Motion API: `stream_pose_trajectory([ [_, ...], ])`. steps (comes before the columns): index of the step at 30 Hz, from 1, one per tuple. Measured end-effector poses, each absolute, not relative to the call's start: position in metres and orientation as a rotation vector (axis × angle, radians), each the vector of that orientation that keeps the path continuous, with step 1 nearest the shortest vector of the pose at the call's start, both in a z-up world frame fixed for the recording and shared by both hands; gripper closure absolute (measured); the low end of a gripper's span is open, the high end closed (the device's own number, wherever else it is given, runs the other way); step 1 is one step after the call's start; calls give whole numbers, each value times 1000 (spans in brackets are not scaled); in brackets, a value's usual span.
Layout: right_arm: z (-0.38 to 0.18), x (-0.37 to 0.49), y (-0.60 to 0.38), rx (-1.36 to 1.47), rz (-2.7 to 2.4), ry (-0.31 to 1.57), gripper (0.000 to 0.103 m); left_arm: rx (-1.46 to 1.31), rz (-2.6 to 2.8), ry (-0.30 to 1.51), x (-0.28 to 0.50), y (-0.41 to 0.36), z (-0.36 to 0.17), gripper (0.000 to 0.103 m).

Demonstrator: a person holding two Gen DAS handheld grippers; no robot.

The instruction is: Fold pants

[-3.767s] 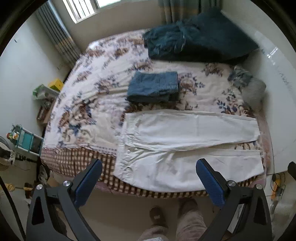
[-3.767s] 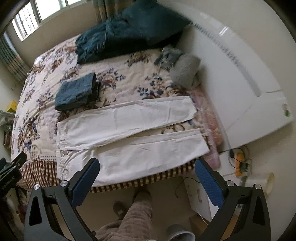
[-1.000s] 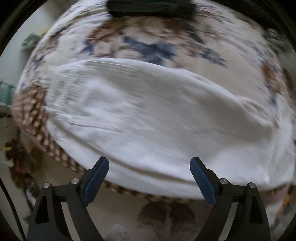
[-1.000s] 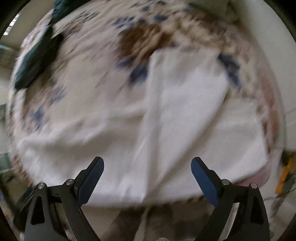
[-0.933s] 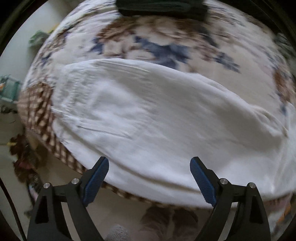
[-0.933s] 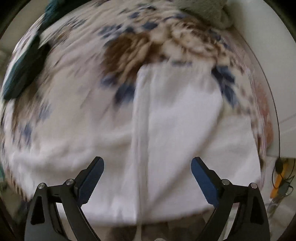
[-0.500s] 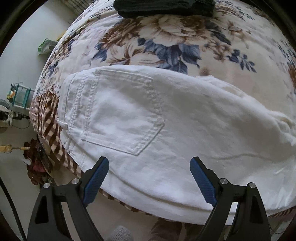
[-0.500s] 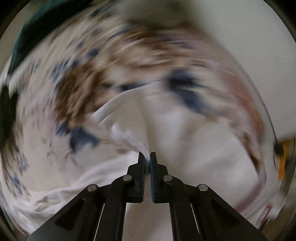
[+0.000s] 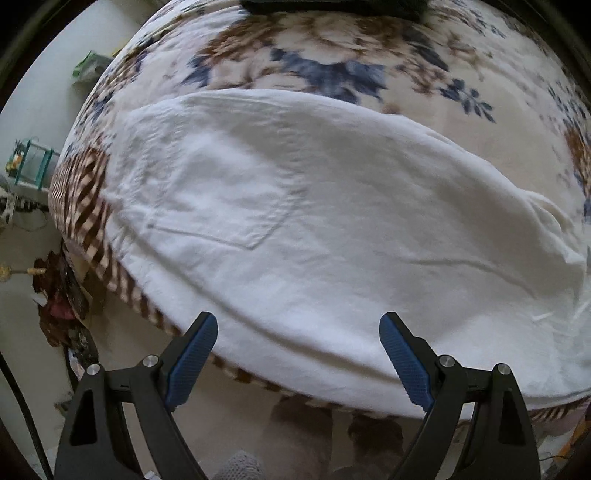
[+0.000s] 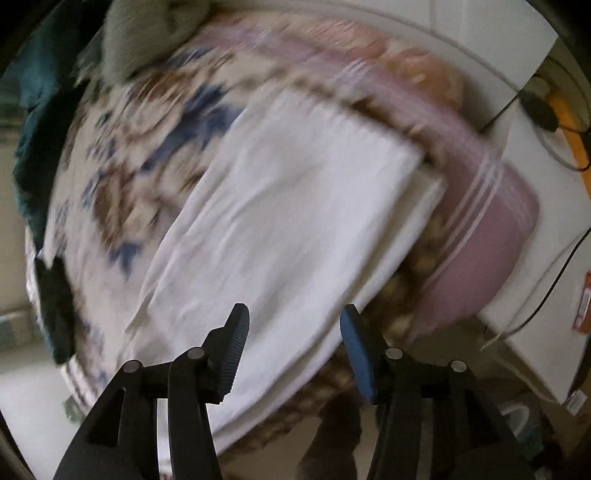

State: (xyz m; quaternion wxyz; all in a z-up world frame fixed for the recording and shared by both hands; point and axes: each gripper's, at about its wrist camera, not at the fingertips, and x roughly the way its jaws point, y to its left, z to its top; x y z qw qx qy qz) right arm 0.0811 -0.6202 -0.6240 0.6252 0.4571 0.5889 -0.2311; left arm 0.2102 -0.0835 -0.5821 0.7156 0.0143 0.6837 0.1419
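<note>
White pants (image 9: 314, 221) lie on the flowered bedspread (image 9: 332, 59), folded lengthwise with one leg on top of the other; a back pocket (image 9: 221, 199) faces up at the waist end. My left gripper (image 9: 297, 354) is open and empty, just above the near edge of the pants at the seat. In the right wrist view the stacked leg ends (image 10: 295, 206) lie by the bed's foot, the top hem a little short of the lower one. My right gripper (image 10: 293, 343) is open and empty over the near edge of the legs.
A dark folded garment (image 9: 332, 5) lies beyond the pants. A grey bundle (image 10: 147, 33) and dark teal bedding (image 10: 40, 110) sit further up the bed. A pink mattress corner (image 10: 491, 229), white furniture (image 10: 535, 221) and cables (image 10: 539, 110) are to the right. My feet (image 9: 332, 424) stand below.
The right gripper was shut on a pant leg hem half a second ago; it has laid that leg over the other and opened. The left gripper stayed open over the waist end.
</note>
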Motion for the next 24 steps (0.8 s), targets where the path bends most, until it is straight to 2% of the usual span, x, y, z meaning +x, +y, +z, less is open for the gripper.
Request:
stream_pose_trajectory([
  [4,-626,93,-532,1046,-387,1455,49,-66,370,1507,202,-25,-575,13],
  [10,-663,107,-409,1160,-293,1581,49,-199,445,1454,210,80,-570,13],
  [12,-676,110,-379,1202,-301,1593,49,-254,446,1444,217,112,-573,22],
  [16,-704,128,-343,1246,-362,1562,49,-386,439,1434,234,166,-588,23],
  [18,-709,130,-333,1249,-395,1532,54,-468,441,1425,239,187,-598,23],
  [20,-712,129,-330,1196,-442,1548,68,-517,435,1423,245,200,-609,23],
  [21,-712,126,-330,1195,-460,1536,71,-533,437,1421,247,204,-615,33],
  [22,-710,125,-327,1190,-474,1530,78,-553,431,1414,248,207,-621,45],
  [23,-707,125,-324,1178,-482,1522,82,-569,423,1401,249,209,-624,73],
  [24,-701,125,-321,1153,-486,1515,85,-568,420,1388,250,208,-625,81],
])
